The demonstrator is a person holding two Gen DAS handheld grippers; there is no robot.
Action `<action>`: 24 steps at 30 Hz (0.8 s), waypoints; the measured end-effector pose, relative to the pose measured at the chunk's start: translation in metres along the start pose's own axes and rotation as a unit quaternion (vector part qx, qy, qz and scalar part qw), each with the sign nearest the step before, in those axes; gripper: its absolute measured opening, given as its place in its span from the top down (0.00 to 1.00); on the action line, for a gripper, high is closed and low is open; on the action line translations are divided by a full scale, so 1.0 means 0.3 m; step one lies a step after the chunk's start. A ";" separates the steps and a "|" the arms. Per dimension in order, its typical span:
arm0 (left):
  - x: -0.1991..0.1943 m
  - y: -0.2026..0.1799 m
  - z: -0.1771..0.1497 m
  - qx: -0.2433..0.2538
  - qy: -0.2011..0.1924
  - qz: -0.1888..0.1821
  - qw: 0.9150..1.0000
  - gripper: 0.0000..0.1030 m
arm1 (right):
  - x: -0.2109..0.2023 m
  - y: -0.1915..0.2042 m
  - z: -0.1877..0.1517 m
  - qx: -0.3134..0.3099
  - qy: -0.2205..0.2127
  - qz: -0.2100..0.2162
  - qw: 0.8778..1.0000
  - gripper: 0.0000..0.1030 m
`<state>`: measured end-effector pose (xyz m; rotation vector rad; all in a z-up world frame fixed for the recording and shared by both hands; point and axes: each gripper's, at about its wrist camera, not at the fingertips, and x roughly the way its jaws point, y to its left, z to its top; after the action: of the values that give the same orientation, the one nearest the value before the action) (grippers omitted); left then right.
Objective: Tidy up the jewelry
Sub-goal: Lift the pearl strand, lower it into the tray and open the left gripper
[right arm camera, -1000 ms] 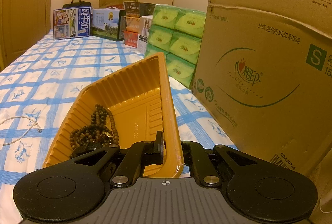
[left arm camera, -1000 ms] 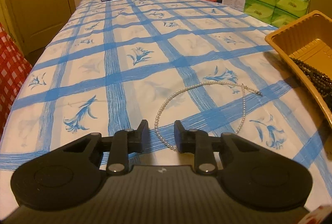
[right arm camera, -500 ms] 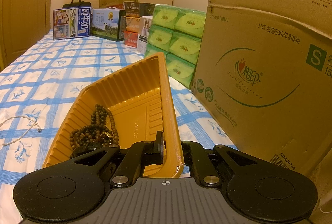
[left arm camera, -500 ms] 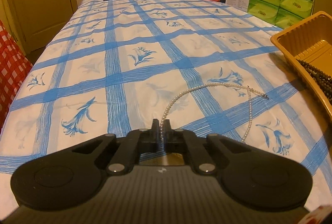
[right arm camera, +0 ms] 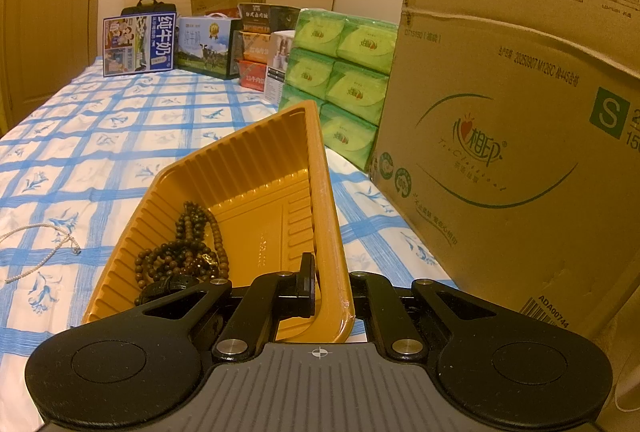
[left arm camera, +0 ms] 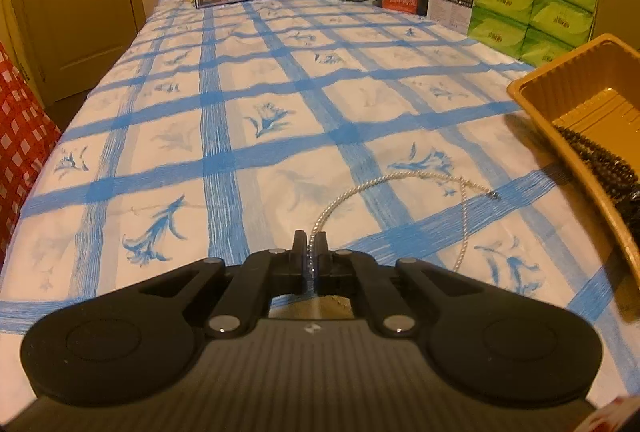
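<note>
A second ago the left gripper (left arm camera: 310,246) stood open with the near end of the pearl necklace (left arm camera: 362,188) lying between its fingers; now those fingers are pinched together on the strand, with beads showing in the thin slit between them. The view has also risen a little, and the bedspread (left arm camera: 224,135) sits lower under the jaws than before, so the lift seems to have begun. That suggests the pick is made and the carry to the tray (right arm camera: 256,167) is what remains, though most of the necklace trails forward and to the right of the jaws, resting on the cloth, its clasp end lying nearest the tray.

The right gripper (right arm camera: 332,286) has not moved over the same second: its jaws straddle the tray's near right wall, one finger inside and one outside, apparently clamped on it to steady it (the outer finger is mostly masked by the rim, so the contact there is a judgement). Dark wooden beads (right arm camera: 188,252) lie heaped just left of those jaws.

How much strand sits inside the left jaws is hidden by the fingers, and the tray runs off the right edge of the left view
</note>
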<state>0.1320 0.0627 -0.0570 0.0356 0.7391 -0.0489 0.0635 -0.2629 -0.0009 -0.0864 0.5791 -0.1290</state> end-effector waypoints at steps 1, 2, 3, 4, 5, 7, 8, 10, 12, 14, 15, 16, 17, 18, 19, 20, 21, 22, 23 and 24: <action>-0.009 0.000 0.006 0.000 -0.003 -0.002 1.000 0.98 | 0.000 0.000 0.000 0.000 0.000 0.000 1.000 0.94; -0.018 -0.001 0.014 0.000 -0.007 -0.005 1.000 0.98 | 0.000 0.000 0.000 0.000 0.000 0.000 1.000 0.94; -0.027 -0.003 0.022 0.001 -0.011 -0.007 1.000 0.98 | 0.000 0.000 0.000 0.001 0.000 0.000 1.000 0.94; -0.035 -0.004 0.030 0.001 -0.014 -0.010 1.000 0.98 | 0.000 0.000 -0.001 0.000 0.000 0.000 1.000 0.94; -0.043 -0.006 0.039 0.002 -0.018 -0.012 1.000 0.98 | 0.000 0.000 -0.001 0.000 0.000 0.000 1.000 0.94; -0.058 -0.010 0.058 0.003 -0.026 -0.016 1.000 0.98 | 0.000 0.000 -0.001 0.001 0.000 0.000 1.000 0.94; -0.067 -0.012 0.069 0.003 -0.030 -0.018 0.999 0.98 | 0.000 -0.001 -0.001 0.001 0.000 0.000 1.000 0.94; -0.083 -0.019 0.091 0.005 -0.038 -0.021 0.999 0.98 | 0.000 0.000 -0.002 0.000 0.000 0.000 1.000 0.94; -0.097 -0.026 0.114 0.007 -0.046 -0.027 0.999 0.98 | 0.000 0.001 -0.001 0.000 0.000 0.000 1.000 0.94; -0.114 -0.035 0.138 0.010 -0.053 -0.033 0.998 0.98 | -0.001 0.001 -0.001 0.001 0.000 0.000 1.000 0.94; -0.121 -0.040 0.149 0.011 -0.056 -0.035 0.998 0.98 | -0.001 0.001 0.000 0.001 0.000 0.000 1.000 0.94; -0.126 -0.044 0.159 0.012 -0.059 -0.038 0.997 0.98 | -0.001 0.000 -0.001 0.001 0.000 0.000 1.000 0.94; -0.132 -0.048 0.171 0.013 -0.062 -0.041 0.997 0.98 | -0.001 -0.001 -0.001 0.001 0.000 0.001 1.000 0.94; -0.138 -0.053 0.183 0.013 -0.065 -0.044 0.997 0.98 | -0.001 0.001 -0.001 0.000 0.000 0.000 1.000 0.94; -0.144 -0.058 0.193 0.014 -0.068 -0.046 0.997 0.98 | -0.001 0.001 -0.001 0.000 0.000 0.000 1.000 0.94; -0.151 -0.064 0.205 0.015 -0.071 -0.049 0.996 0.98 | -0.001 0.002 0.000 0.000 0.000 0.000 1.000 0.94; -0.155 -0.070 0.216 0.017 -0.073 -0.052 0.996 0.98 | -0.001 0.002 -0.001 0.000 0.000 0.000 1.000 0.94; -0.161 -0.077 0.227 0.018 -0.076 -0.055 0.995 0.98 | -0.001 0.001 -0.001 0.000 0.000 0.000 1.000 0.94; -0.166 -0.085 0.239 0.020 -0.078 -0.058 0.995 0.98 | -0.001 0.002 -0.001 0.001 0.000 0.000 1.000 0.94; -0.173 -0.093 0.249 0.021 -0.082 -0.061 0.995 0.98 | -0.002 0.002 0.001 0.001 0.000 0.000 1.000 0.94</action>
<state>0.1425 0.0328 0.0328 0.0264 0.5763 -0.1818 0.0631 -0.2623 -0.0005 -0.0851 0.5789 -0.1287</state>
